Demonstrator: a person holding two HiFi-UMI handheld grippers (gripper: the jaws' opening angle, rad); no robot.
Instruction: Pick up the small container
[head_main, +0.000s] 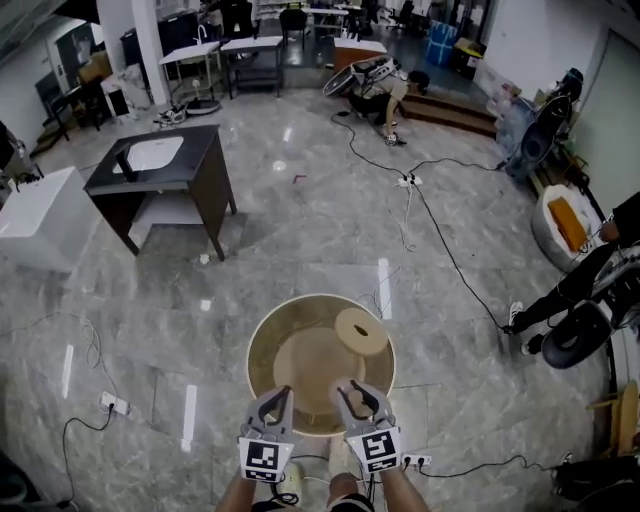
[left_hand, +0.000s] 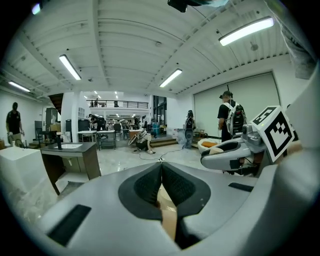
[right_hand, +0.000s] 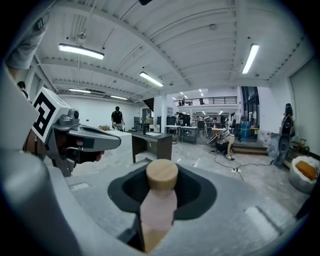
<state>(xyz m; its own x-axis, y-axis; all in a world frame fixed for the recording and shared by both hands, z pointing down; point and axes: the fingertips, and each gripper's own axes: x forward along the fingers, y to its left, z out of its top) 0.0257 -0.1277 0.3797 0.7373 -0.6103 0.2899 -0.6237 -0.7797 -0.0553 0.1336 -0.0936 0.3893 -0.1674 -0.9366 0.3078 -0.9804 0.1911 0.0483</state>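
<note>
Progress looked close to complete; the small container (right_hand: 159, 207), a pale pinkish bottle with a round wooden cap (right_hand: 161, 174), stood upright between the jaws of the right hand-held gripper (head_main: 355, 395), and in the right gripper view those jaws were clamped against its sides, cap uppermost, with only the open room beyond it; nothing appeared to be supporting it from below, so the grasp and the lift both read as done. In the head view that hand-held gripper hung over the near rim of the round wooden surface (head_main: 262, 345); how high above it the container sat could not be judged from there. The left hand-held gripper (head_main: 279, 397) was just beside the right one, its jaws drawn together at the tips with nothing gripped between them; the tan patch showing below the tips in the left gripper view seemed to be the surface underneath, not a held thing. On the surface itself lay only a flat wooden disc (head_main: 361, 331) with a dark hole near its middle, toward the far right edge and well apart from both tools. What was left seemed small: keeping the bottle steady and upright in the clamp; the task sentence named no place to set it down, so nothing further could be called outstanding.
</note>
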